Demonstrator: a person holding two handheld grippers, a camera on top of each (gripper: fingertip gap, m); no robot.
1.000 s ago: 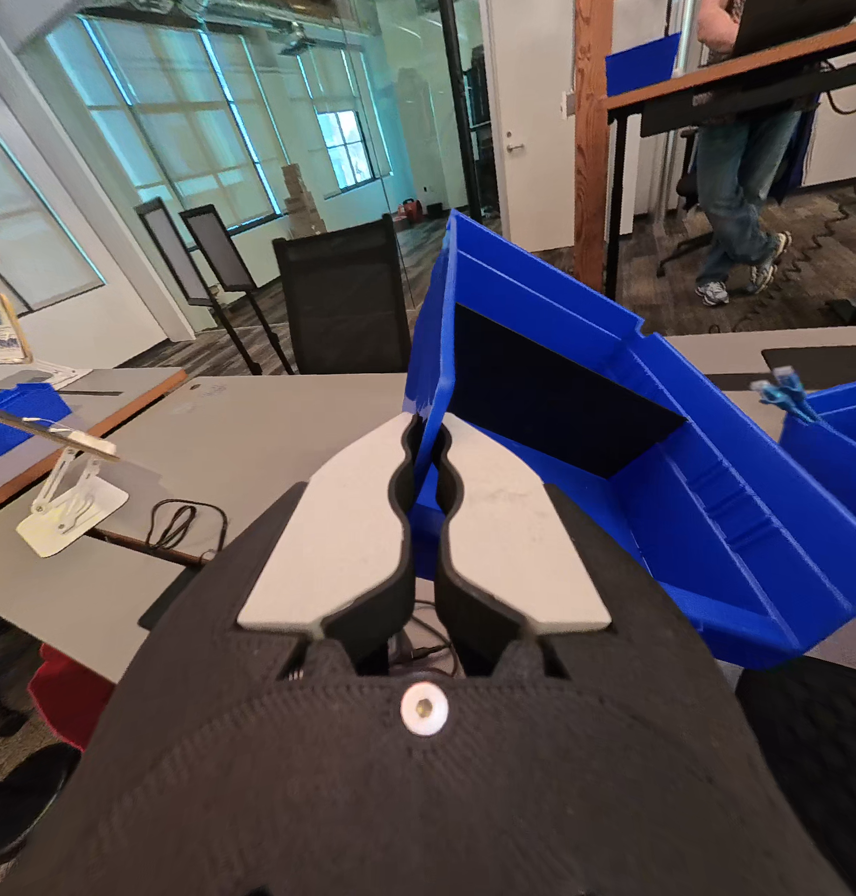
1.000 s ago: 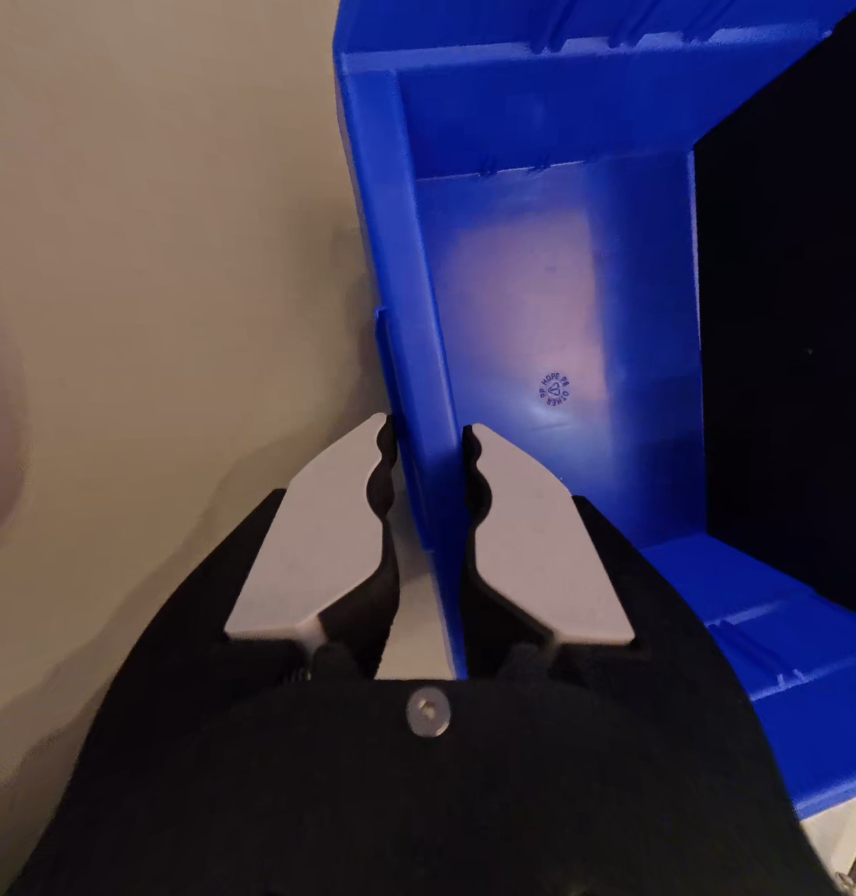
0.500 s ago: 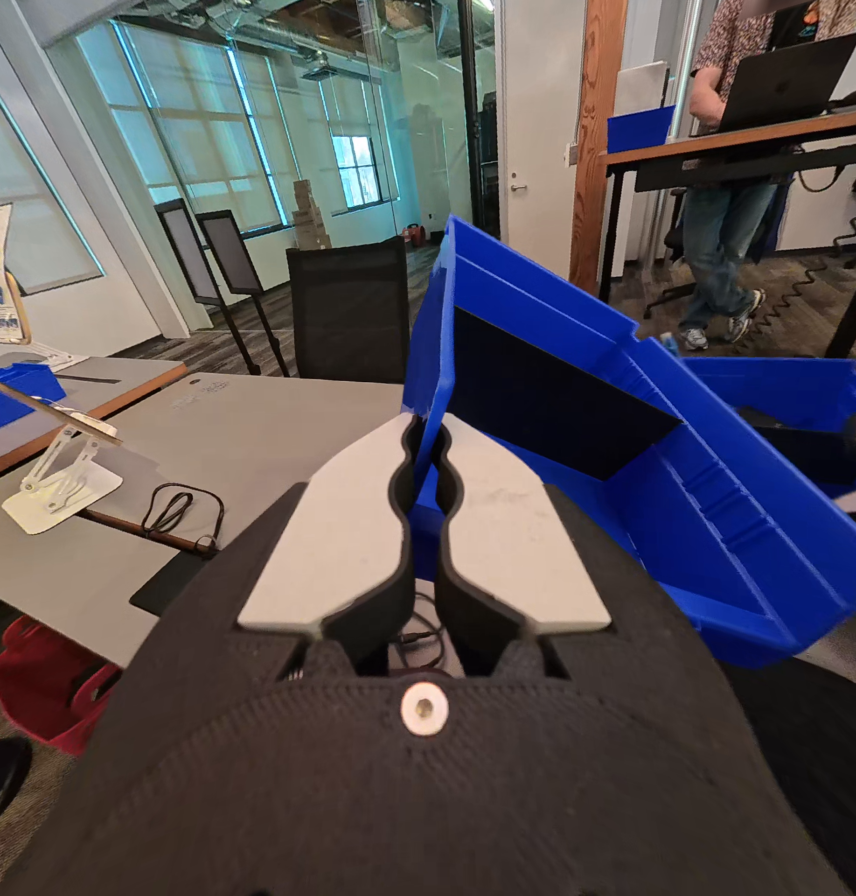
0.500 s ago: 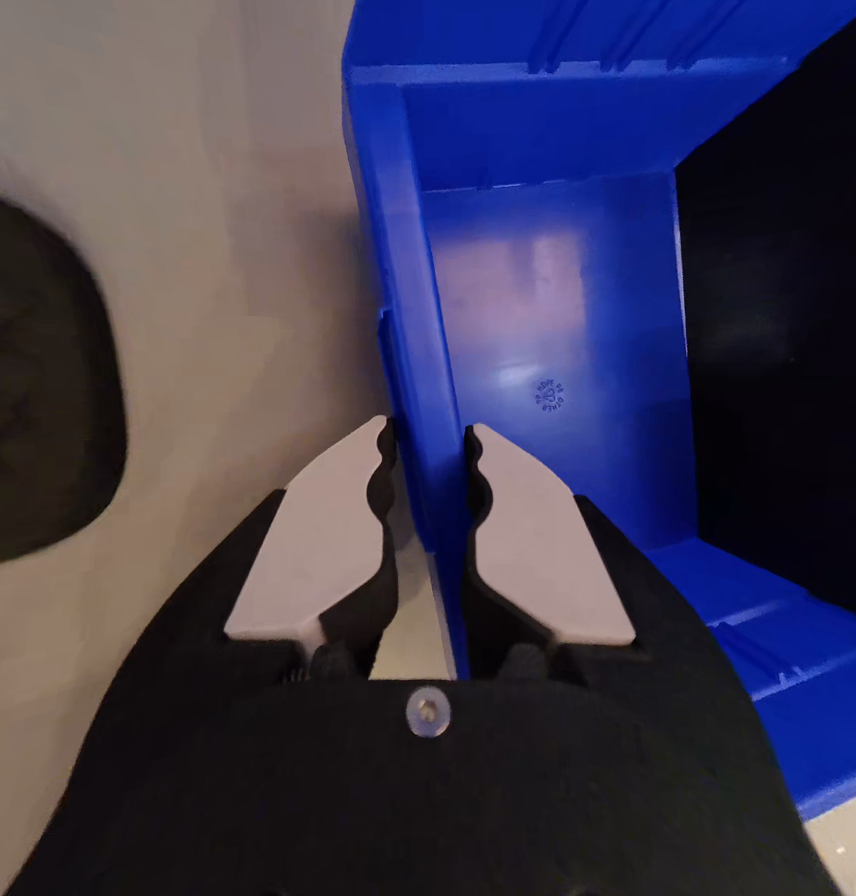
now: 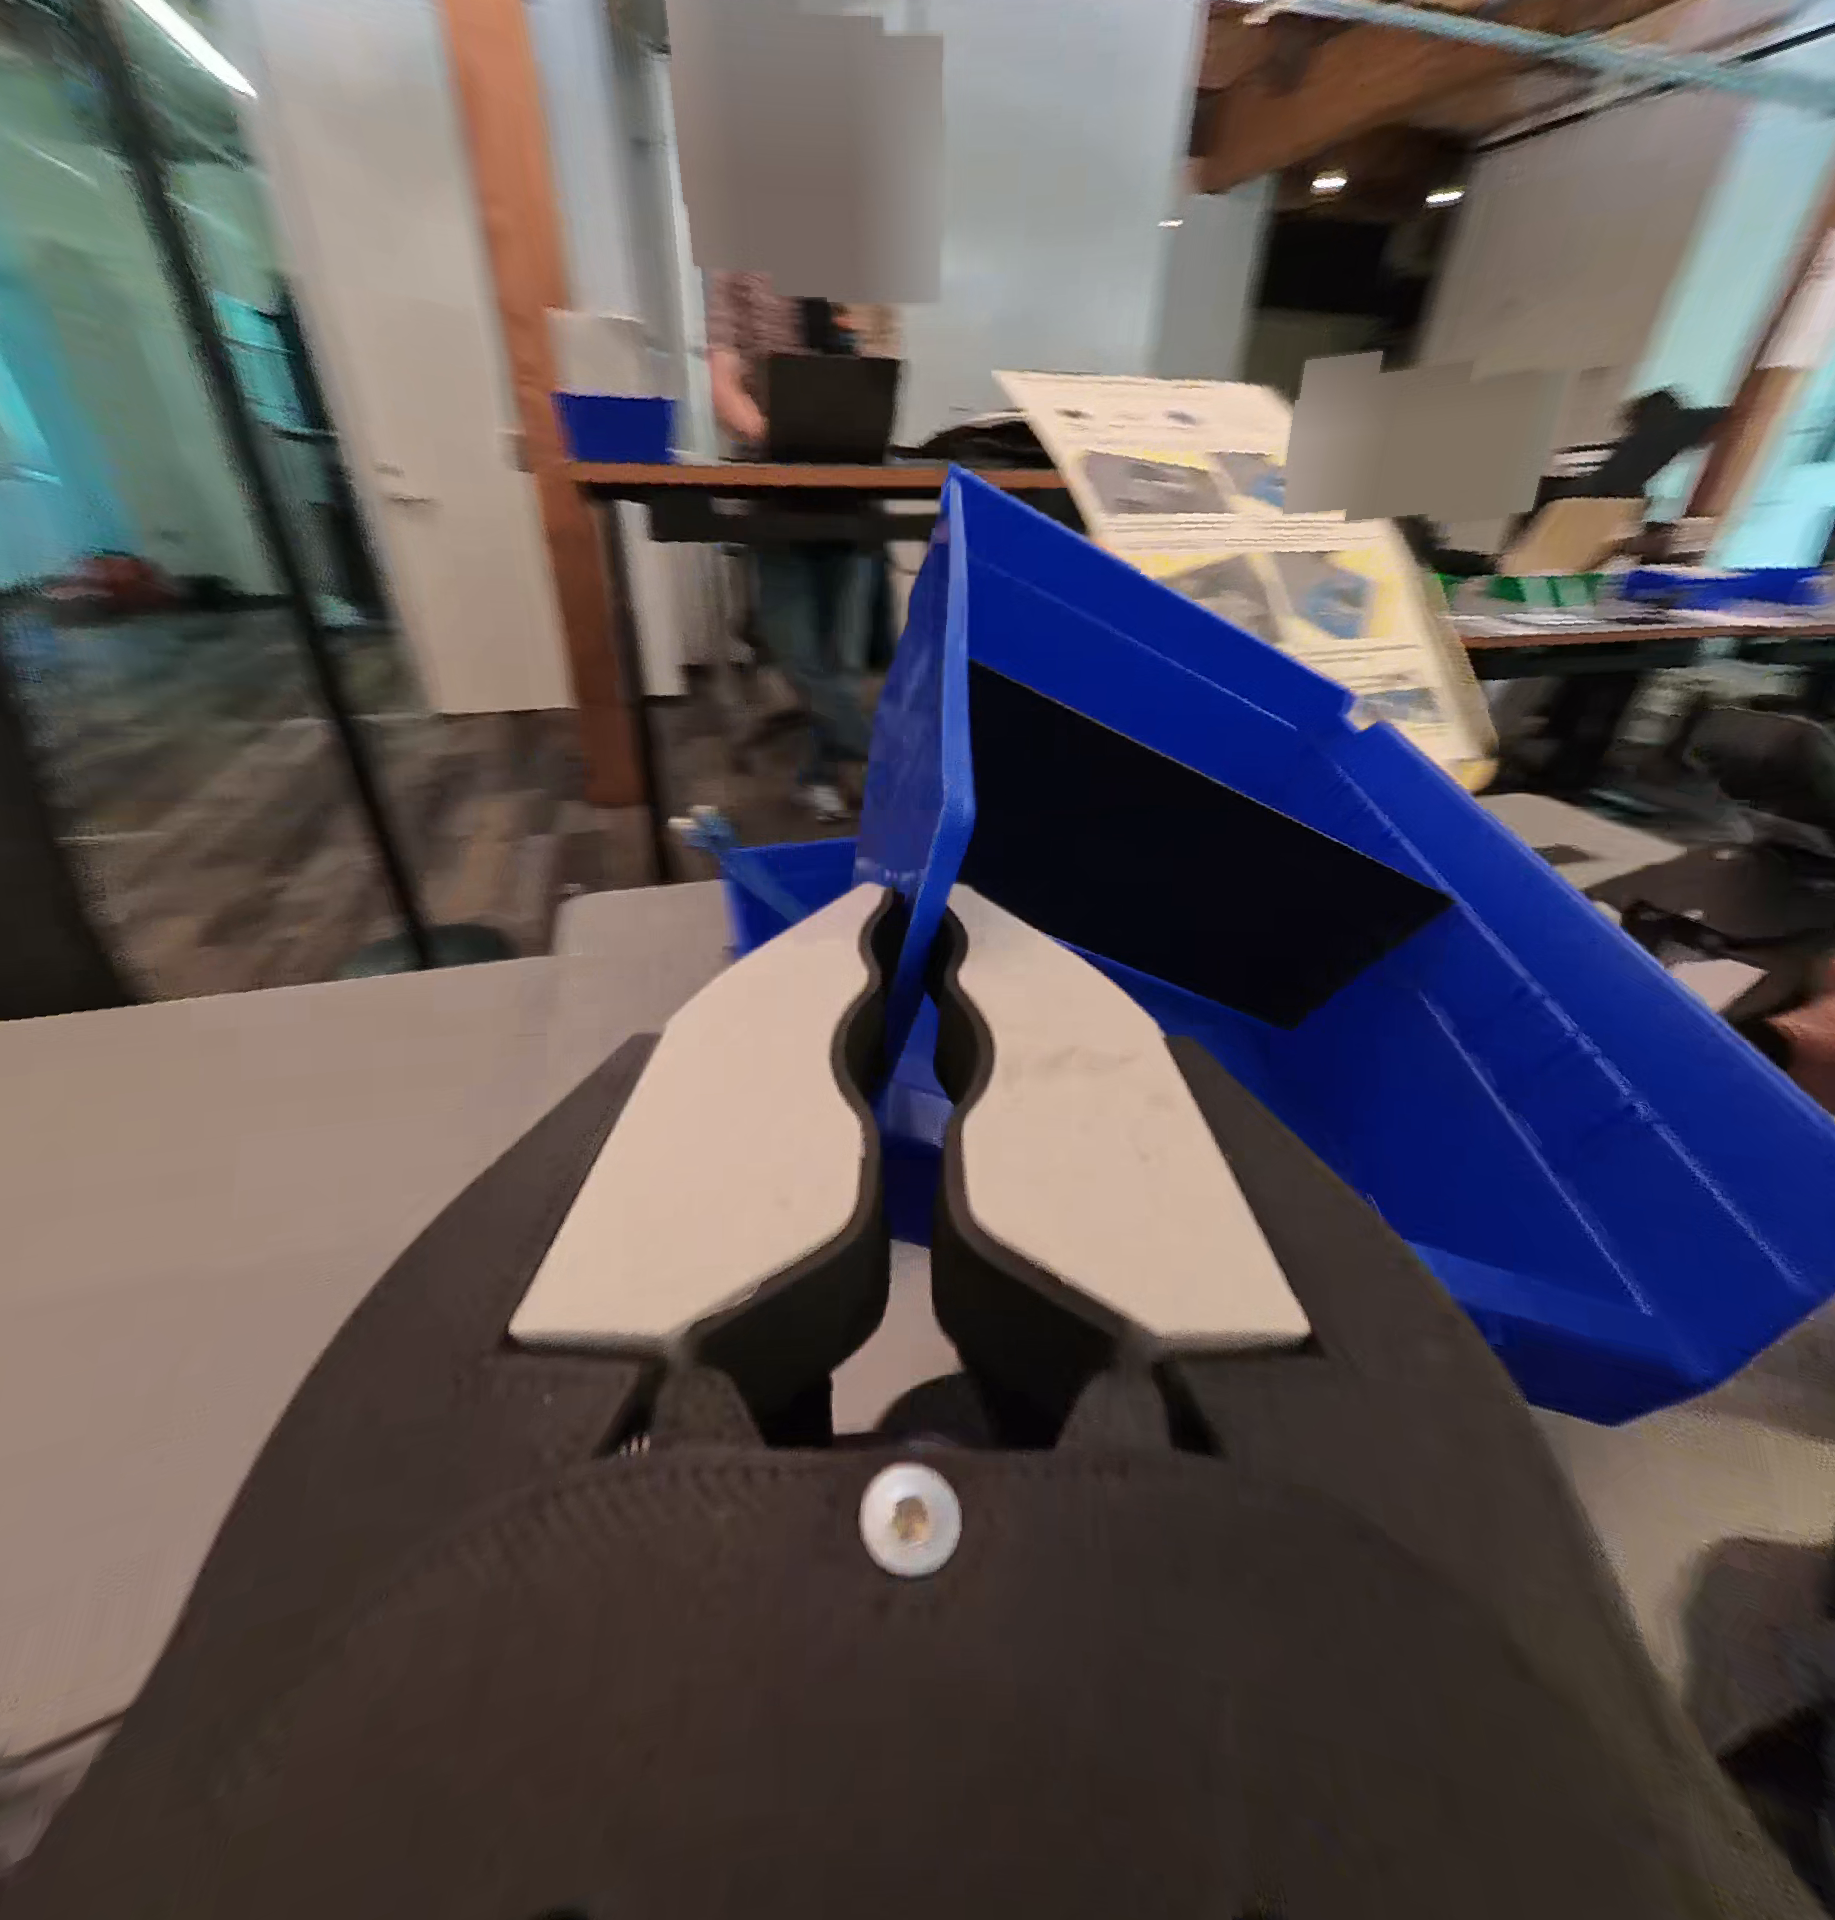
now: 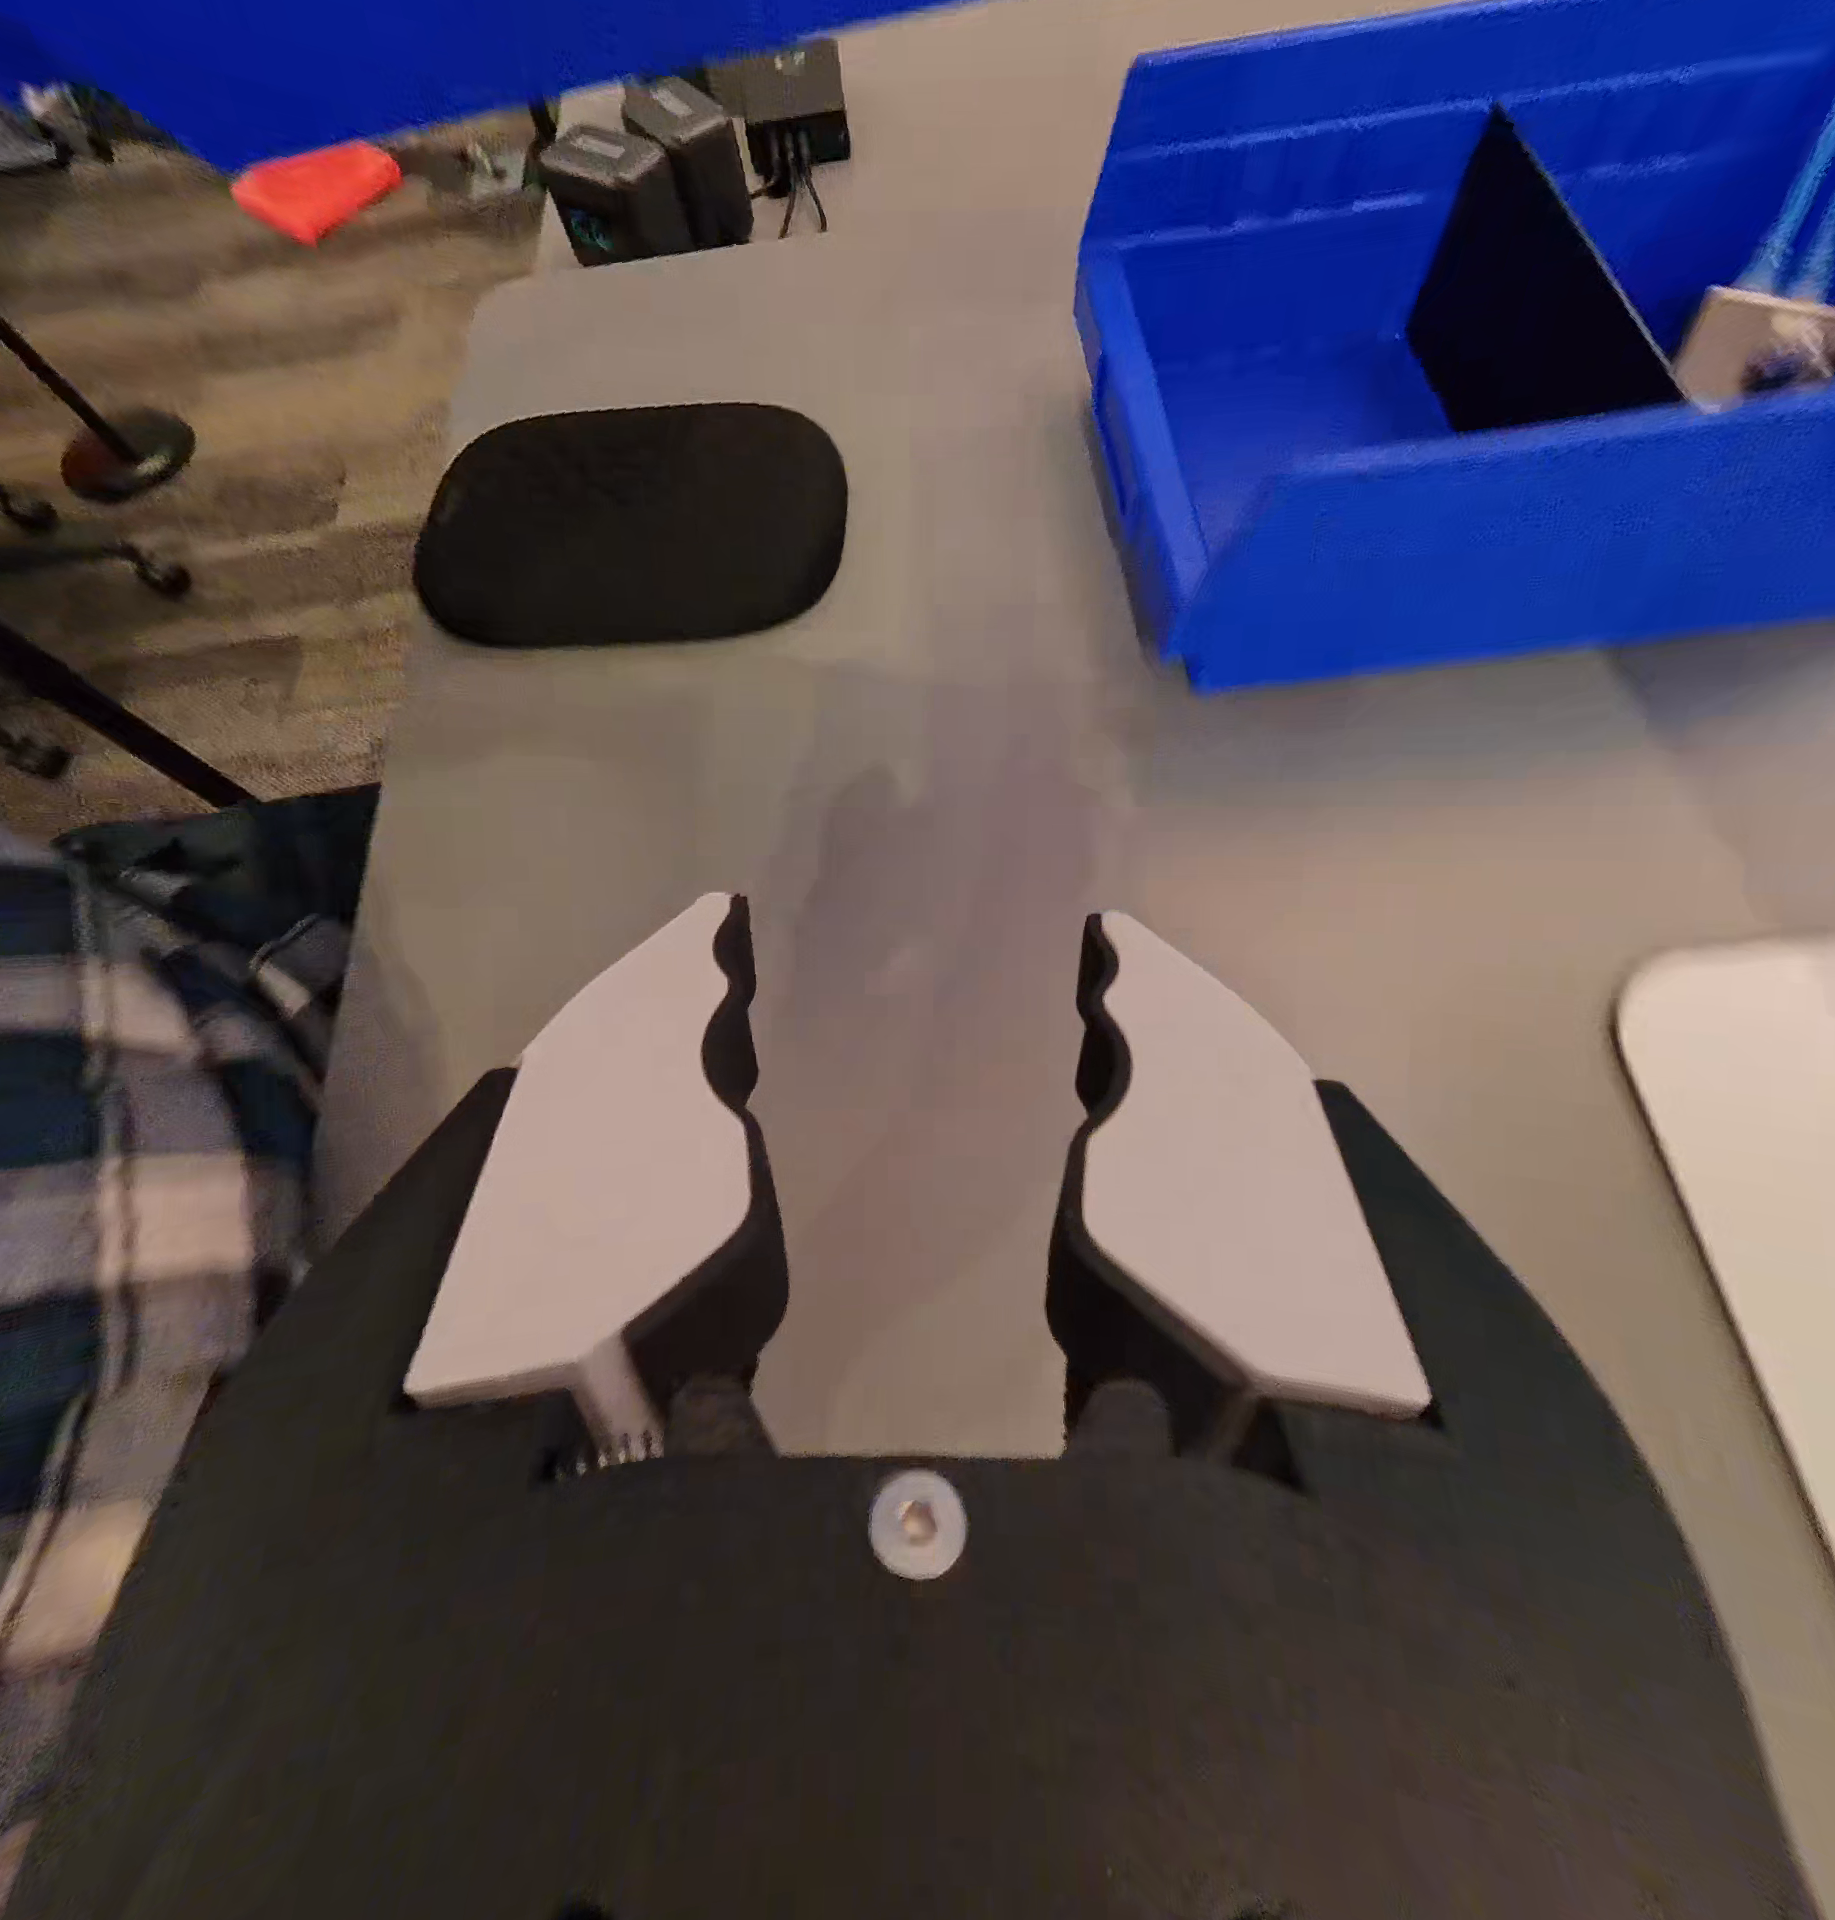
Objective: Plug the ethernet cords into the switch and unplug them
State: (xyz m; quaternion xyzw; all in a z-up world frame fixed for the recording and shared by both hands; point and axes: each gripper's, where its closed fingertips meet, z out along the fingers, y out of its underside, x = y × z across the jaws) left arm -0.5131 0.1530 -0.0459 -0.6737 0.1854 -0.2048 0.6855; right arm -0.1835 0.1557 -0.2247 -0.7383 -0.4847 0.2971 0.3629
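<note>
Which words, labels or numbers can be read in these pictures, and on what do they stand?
Poster behind the tilted blue bin: printed text, too blurred to read.
Black boxes at the far end of the table: small marks, too blurred to read.
No other writing shows.

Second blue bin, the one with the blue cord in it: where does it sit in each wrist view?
Left wrist view: only a sliver of the second bin shows, centre-left, behind the tilted bin clamped in the left gripper jaws.
Right wrist view: upper right, second bin standing on the grey table, black divider inside.
Shared landmark: the blue cord rising from it.
</note>
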